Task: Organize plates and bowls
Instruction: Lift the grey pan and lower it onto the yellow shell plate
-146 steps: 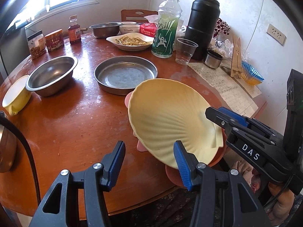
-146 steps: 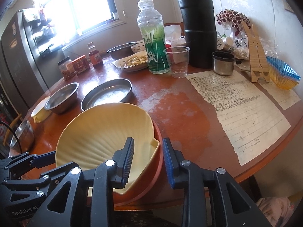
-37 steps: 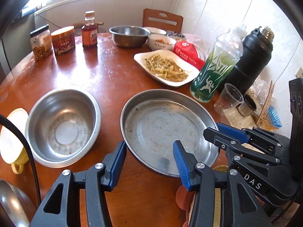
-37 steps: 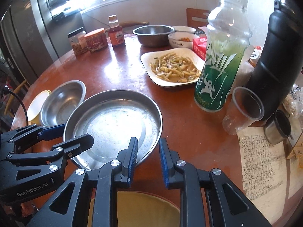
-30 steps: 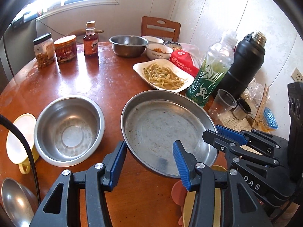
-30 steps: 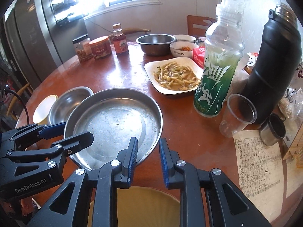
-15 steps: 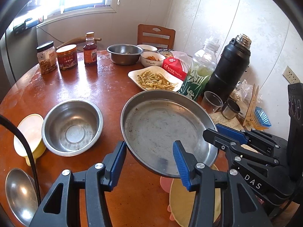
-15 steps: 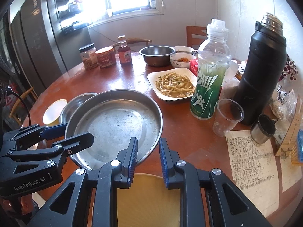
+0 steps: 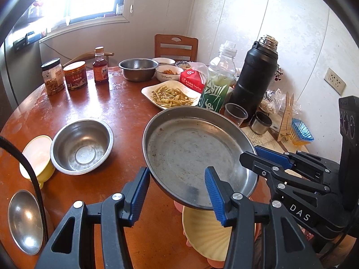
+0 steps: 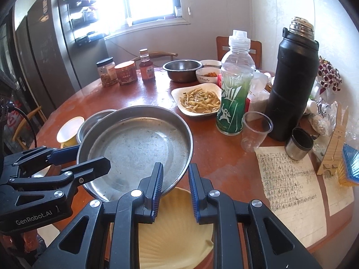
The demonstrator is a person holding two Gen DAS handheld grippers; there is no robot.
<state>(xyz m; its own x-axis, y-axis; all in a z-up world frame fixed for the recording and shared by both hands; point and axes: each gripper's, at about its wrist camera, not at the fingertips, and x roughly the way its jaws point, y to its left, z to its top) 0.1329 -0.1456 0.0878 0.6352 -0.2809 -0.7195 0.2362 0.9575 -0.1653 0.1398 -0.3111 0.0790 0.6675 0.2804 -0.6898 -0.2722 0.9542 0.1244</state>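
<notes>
Both grippers carry the steel plate (image 9: 197, 154) for stacking: left gripper (image 9: 177, 190) and right gripper (image 10: 174, 188) clamp its near rim, plate lifted ahead of the fingers above the shell plate (image 10: 175, 228)

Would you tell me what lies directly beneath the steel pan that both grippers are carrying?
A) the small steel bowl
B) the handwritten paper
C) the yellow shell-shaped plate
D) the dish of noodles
C: the steel pan hangs over the yellow shell-shaped plate, whose ribbed surface shows under its near rim in both wrist views.
</notes>
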